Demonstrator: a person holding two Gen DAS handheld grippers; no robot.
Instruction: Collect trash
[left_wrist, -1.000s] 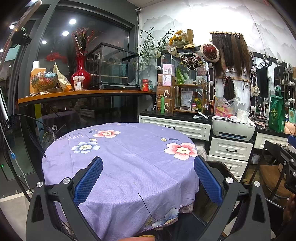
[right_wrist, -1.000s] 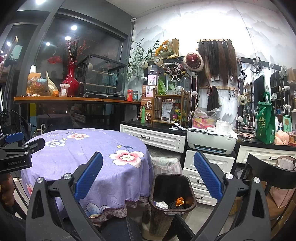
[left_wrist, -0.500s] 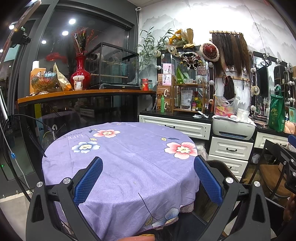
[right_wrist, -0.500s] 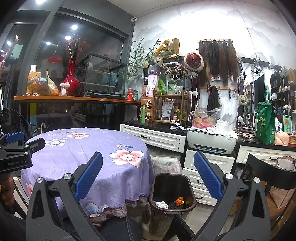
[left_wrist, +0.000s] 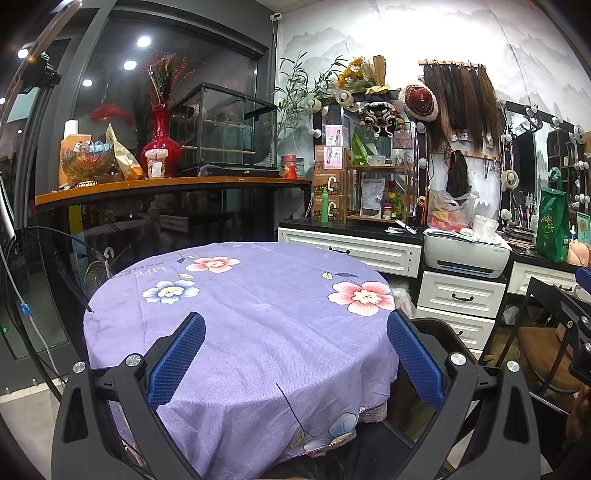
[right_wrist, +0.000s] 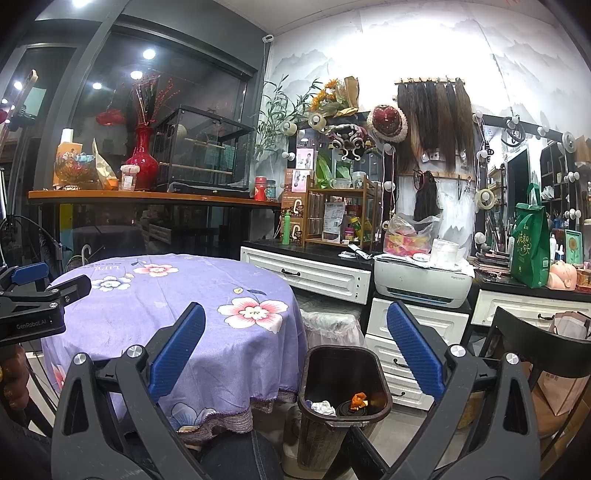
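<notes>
The round table draped in a purple flowered cloth (left_wrist: 258, 314) takes up most of the left wrist view, and no scrap of rubbish shows anywhere on the cloth. Just beside it on the floor, toward the white drawer units (right_wrist: 417, 325), stands the dark brown plastic waste bin with its open rectangular mouth (right_wrist: 345, 384). Behind the bin sits a low stool or second container under a lacy clear cover (right_wrist: 328, 321); which it is cannot be told.

The left gripper (left_wrist: 295, 354) hangs over the near edge of the table with its blue ribbed pads spread wide and nothing between them. The right gripper (right_wrist: 295, 354) is spread wide too and is empty, with the bin mouth framed between its fingers and lower down.

The trash itself lies at the bottom of the bin: a crumpled white paper wad (right_wrist: 323, 407), a small orange scrap (right_wrist: 358, 400) and, between them, a round dark lid-like piece (right_wrist: 345, 409). Judging from the creases, the white wad is light, soft and springy, so it would squash under the pads; a pinch across its bulkiest middle should hold it, and there is little to break. The orange scrap looks thin and flimsy, likely to slip or tear if caught only by an edge, so it is better taken across a folded ridge. The dark round piece appears stiff and smooth, best gripped across its rim. With the table bare, the collecting seems about finished.
</notes>
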